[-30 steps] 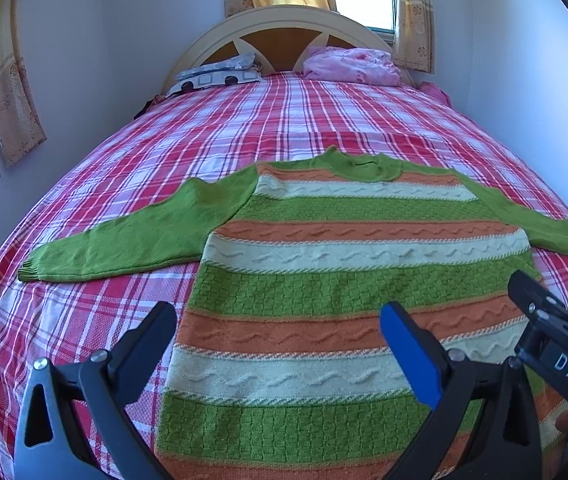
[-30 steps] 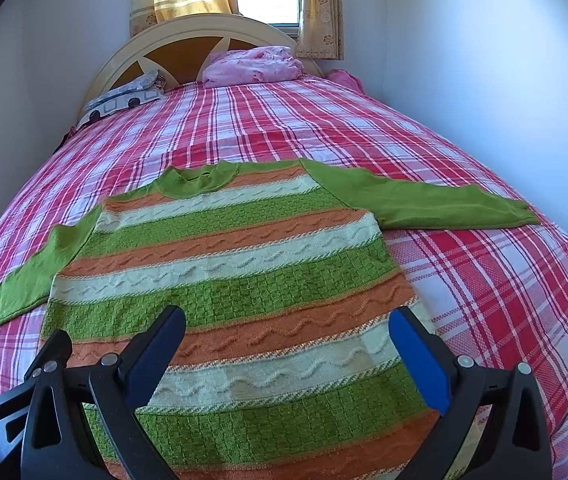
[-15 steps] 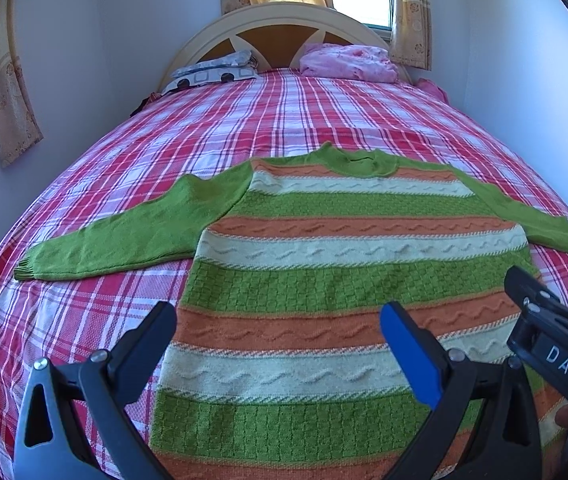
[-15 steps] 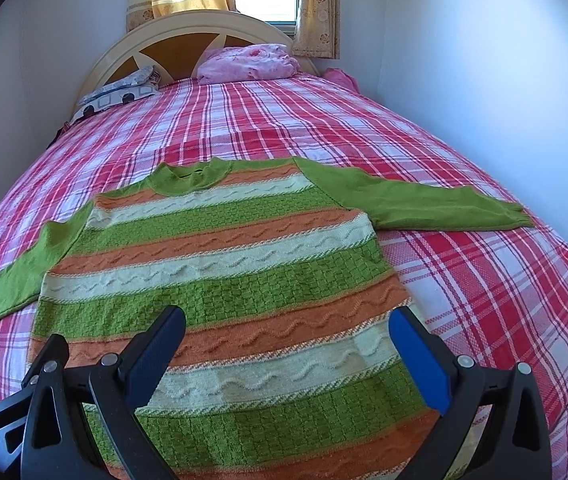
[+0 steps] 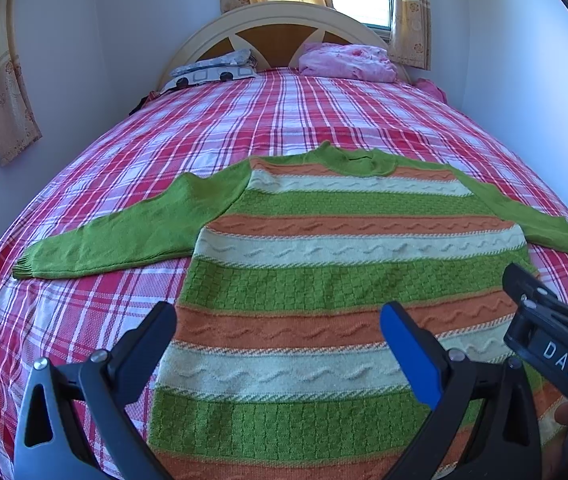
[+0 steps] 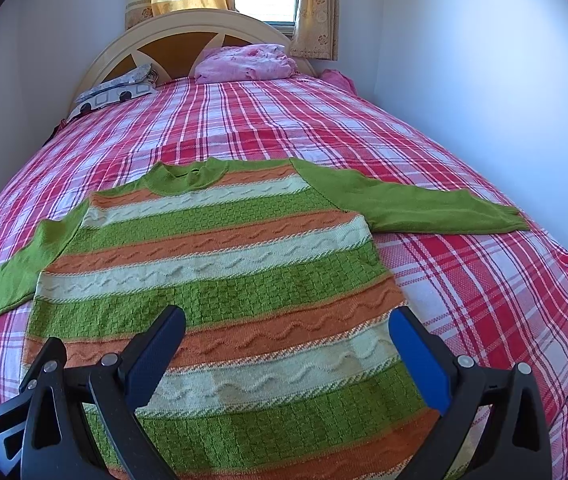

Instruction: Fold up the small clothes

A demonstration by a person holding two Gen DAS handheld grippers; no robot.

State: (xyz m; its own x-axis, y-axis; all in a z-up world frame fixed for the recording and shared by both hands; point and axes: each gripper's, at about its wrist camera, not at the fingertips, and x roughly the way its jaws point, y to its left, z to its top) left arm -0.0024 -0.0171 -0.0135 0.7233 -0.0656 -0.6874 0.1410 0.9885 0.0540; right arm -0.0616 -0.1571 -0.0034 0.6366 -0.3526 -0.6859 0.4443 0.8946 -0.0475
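Observation:
A small knitted sweater (image 5: 347, 276) with green, orange and cream stripes lies flat on the bed, collar away from me, both green sleeves spread out to the sides. It also shows in the right wrist view (image 6: 220, 276). My left gripper (image 5: 280, 328) is open and empty above the sweater's lower left part. My right gripper (image 6: 287, 336) is open and empty above the lower right part. The right gripper's black body (image 5: 551, 332) shows at the right edge of the left wrist view.
The bed has a red, pink and white plaid cover (image 5: 212, 136). A pink bundle (image 5: 347, 62) and a patterned pillow (image 5: 212, 72) lie by the cream headboard (image 5: 276, 20). Walls stand close on the left (image 5: 96, 48) and right (image 6: 491, 92).
Both grippers have drawn back and risen slightly, so the sweater sits a little farther away in both views. Both stay open. The sweater has not moved.

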